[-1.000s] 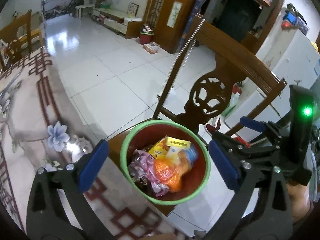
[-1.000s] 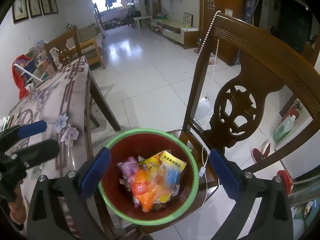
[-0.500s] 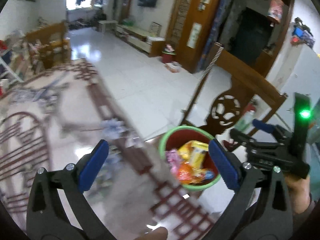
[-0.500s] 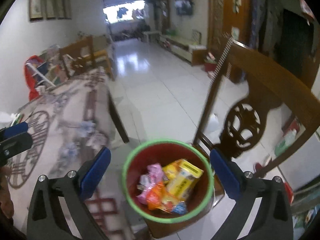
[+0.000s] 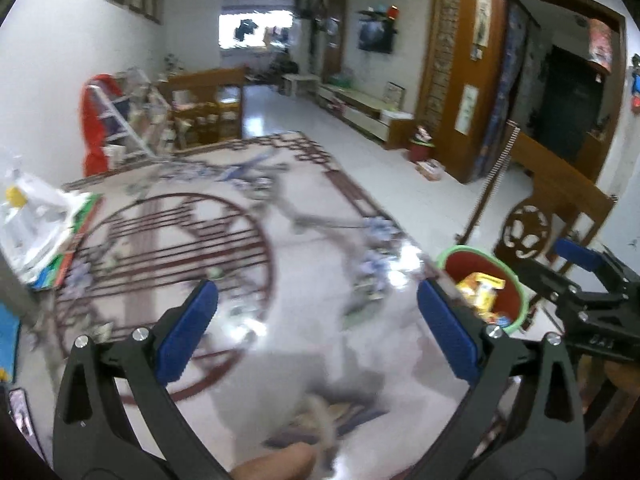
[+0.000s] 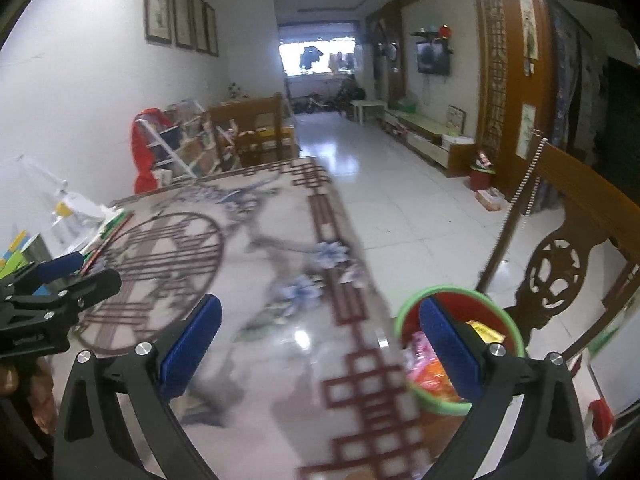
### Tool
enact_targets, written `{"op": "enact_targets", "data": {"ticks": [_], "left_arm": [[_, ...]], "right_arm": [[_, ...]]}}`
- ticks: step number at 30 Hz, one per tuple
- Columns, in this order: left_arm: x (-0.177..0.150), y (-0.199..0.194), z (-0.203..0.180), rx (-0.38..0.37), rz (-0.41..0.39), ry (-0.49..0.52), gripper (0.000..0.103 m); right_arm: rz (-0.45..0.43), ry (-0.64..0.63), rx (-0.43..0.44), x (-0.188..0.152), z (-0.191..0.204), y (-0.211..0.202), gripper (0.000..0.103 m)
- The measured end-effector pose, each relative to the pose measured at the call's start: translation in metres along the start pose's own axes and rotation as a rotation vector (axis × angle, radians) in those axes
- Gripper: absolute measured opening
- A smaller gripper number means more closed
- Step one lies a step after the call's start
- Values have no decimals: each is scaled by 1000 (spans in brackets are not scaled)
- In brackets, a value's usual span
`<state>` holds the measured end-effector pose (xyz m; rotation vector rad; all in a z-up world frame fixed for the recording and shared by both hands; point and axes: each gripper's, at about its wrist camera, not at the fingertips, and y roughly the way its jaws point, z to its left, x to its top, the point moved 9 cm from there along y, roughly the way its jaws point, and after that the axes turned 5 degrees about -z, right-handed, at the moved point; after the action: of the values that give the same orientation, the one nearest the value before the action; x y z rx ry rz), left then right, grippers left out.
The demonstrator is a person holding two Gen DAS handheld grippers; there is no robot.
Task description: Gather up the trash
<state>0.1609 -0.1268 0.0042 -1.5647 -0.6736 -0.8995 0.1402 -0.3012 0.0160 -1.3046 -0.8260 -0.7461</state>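
A red bin with a green rim (image 5: 506, 276) (image 6: 492, 300) stands on a wooden chair beside the table and holds several colourful snack wrappers (image 5: 482, 286) (image 6: 430, 372). My left gripper (image 5: 316, 328) is open and empty above the patterned table (image 5: 248, 240), left of the bin. My right gripper (image 6: 318, 340) is open and empty over the table's edge, its right finger in front of the bin. Each gripper shows in the other's view, the right gripper (image 5: 580, 264) at the right, the left gripper (image 6: 60, 276) at the left.
The carved wooden chair back (image 6: 560, 264) rises behind the bin. White plastic bags and coloured books (image 5: 36, 224) lie at the table's left side. A rack with a red cloth (image 6: 148, 152) stands by the wall. White tiled floor (image 6: 400, 200) stretches beyond.
Both grippers have swung left, away from above the bin and over the table. The bin has shifted from the centre to the right of both views. Both stay open.
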Motion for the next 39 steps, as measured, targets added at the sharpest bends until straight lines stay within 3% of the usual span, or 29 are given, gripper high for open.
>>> {"op": "enact_targets", "data": {"ticks": [9, 17, 23, 26, 39], "left_arm": [[-29, -40, 51, 82, -97, -21, 98], [-50, -53, 71, 136, -174, -45, 98], [-64, -43, 68, 147, -109, -37, 98], [-71, -39, 63, 112, -80, -56, 98], [-73, -41, 56, 113, -95, -29, 98]], "right_arm": [[-50, -72, -3, -15, 50, -6, 96], [-82, -99, -15, -22, 62, -9, 96], [-76, -110, -24, -29, 63, -7, 96], [-76, -118, -26, -31, 64, -8, 96], [-80, -135, -24, -33, 65, -8, 96]]}}
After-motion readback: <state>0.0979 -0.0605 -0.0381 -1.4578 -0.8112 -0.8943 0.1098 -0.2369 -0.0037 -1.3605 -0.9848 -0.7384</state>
